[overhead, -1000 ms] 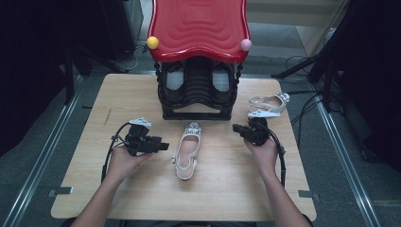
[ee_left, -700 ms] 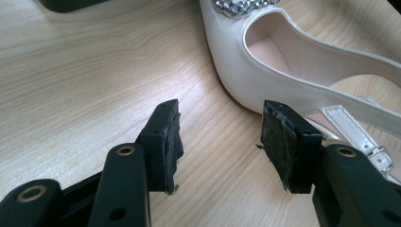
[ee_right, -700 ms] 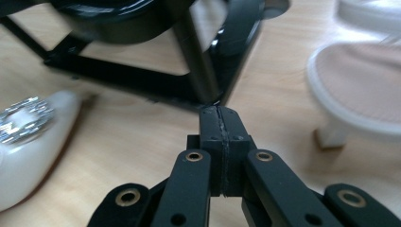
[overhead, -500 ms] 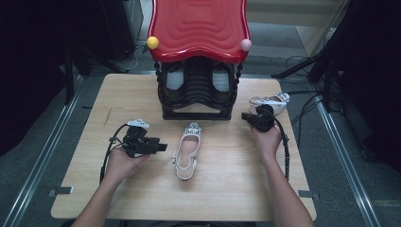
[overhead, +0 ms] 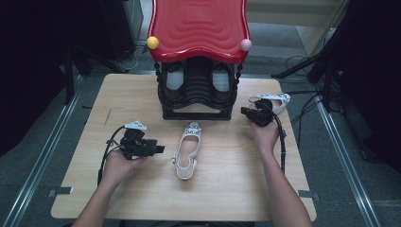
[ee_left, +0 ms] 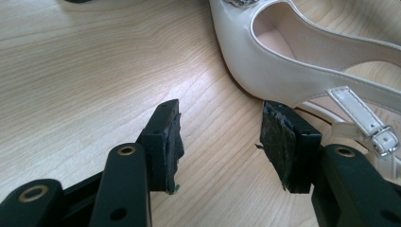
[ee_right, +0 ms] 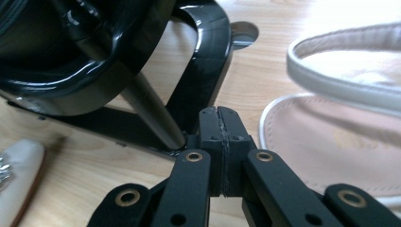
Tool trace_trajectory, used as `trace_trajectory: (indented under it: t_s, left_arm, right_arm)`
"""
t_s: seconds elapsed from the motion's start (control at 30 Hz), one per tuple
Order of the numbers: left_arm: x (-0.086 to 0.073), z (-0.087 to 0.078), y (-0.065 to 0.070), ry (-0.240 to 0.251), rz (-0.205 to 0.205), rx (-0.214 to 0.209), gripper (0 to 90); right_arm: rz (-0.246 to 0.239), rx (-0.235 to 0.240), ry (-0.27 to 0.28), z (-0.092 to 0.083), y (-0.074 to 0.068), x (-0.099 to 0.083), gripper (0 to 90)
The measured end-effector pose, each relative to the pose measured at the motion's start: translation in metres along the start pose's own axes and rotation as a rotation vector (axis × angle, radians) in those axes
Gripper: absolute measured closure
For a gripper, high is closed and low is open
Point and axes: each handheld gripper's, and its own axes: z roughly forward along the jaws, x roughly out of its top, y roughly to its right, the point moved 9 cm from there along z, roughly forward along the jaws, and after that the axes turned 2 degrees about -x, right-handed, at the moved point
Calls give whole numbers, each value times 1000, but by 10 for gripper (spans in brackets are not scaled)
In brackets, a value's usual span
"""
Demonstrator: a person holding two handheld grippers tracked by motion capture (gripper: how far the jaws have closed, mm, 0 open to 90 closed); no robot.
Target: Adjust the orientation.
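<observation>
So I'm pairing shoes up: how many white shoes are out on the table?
2: one shoe mid-table before the black rack, one at the right edge. The rack's slots may hide more.

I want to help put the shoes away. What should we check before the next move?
1. Left gripper open, nothing between the jaws: ok.
2. Left gripper lined up on the middle shoe: not ok, the shoe sits beside it.
3. Right gripper open for the far shoe: not ok, shut.
4. Rack has a free slot: cannot tell.
5. Middle shoe lies flat on the table: ok.
</observation>
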Motion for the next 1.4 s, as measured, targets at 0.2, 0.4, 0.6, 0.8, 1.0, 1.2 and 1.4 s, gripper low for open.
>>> trace_trajectory:
  t_s: [0.2,0.4,0.6,0.8,1.0,1.2,1.4]
  left_arm:
    - [-2,-3,-3,4,-5,11,485]
    - [-2,-3,-4,8,-5,13,483]
    - [1,0,-4,3,2,16,475]
    - [3,3,-8,17,-5,12,471]
    - [4,6,-15,31,-22,11,472]
    - [7,11,-17,-8,9,36,476]
    - [12,14,-18,8,10,31,476]
  right_arm:
    - [8,-11,-3,2,2,2,900]
    - [14,-5,-13,-3,3,-1,900]
    - [5,-10,-21,-9,4,-6,900]
    - [1,-14,-26,-16,6,-10,900]
    - [2,-13,-26,-23,9,-15,900]
    - [14,-4,-31,-31,12,-20,900]
    - [20,-12,-33,-41,18,-27,900]
